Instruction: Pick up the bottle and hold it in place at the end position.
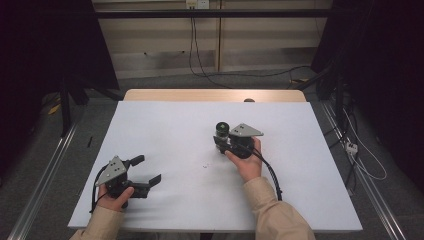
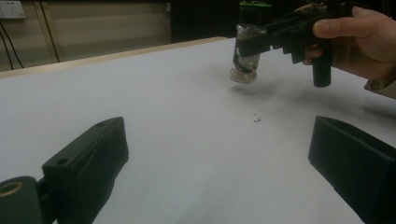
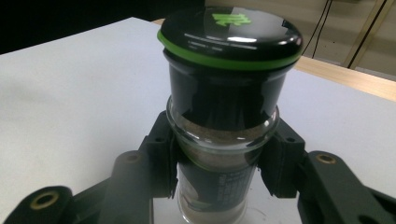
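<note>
One spice jar (image 1: 222,131) is counted, right of centre, clenched in the right tongs (image 1: 223,143) and lifted off the surface (image 1: 165,135). The left tongs (image 1: 149,170) are seen released at lower left. A green logo on the lid (image 3: 229,28) is shown by the right gripper view alone

From my station I note a white table top (image 1: 165,150) with a pale wooden far edge (image 1: 215,95). Grey carpet floor (image 1: 165,82) lies beyond, crossed by black cables (image 1: 240,75). Beige wall panels (image 1: 165,45) stand behind, with black curtains (image 1: 45,45) at both sides. Lighting is dim.
</note>
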`<state>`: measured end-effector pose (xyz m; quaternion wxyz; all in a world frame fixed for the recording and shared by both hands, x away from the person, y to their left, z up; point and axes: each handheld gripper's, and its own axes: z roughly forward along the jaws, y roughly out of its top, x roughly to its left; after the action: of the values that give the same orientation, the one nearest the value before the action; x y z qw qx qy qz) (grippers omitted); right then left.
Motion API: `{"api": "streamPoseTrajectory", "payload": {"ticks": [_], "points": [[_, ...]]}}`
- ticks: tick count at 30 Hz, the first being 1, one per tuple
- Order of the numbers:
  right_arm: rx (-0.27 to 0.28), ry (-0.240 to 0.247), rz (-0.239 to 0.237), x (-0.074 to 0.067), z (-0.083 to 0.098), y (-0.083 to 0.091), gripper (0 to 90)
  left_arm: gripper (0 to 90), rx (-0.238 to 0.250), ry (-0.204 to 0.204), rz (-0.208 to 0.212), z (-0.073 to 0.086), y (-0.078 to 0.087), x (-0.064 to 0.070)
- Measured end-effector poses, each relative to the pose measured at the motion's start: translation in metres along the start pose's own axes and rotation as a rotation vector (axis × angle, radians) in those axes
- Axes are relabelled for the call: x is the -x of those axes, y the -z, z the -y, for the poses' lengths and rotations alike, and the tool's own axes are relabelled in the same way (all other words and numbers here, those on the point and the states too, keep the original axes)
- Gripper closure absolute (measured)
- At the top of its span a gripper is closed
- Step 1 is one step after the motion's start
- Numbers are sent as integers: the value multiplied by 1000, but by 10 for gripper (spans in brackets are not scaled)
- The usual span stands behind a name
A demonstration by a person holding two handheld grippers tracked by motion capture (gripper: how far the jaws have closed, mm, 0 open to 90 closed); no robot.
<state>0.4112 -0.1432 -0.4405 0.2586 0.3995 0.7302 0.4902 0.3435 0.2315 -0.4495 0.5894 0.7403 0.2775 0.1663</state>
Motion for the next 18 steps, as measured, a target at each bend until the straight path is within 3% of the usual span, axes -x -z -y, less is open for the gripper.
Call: {"api": "streamPoseTrajectory", "payload": {"ticks": [18], "points": [[-4, 6, 25, -1, 5, -16, 534, 46, -9, -4, -1, 0, -1, 0]]}}
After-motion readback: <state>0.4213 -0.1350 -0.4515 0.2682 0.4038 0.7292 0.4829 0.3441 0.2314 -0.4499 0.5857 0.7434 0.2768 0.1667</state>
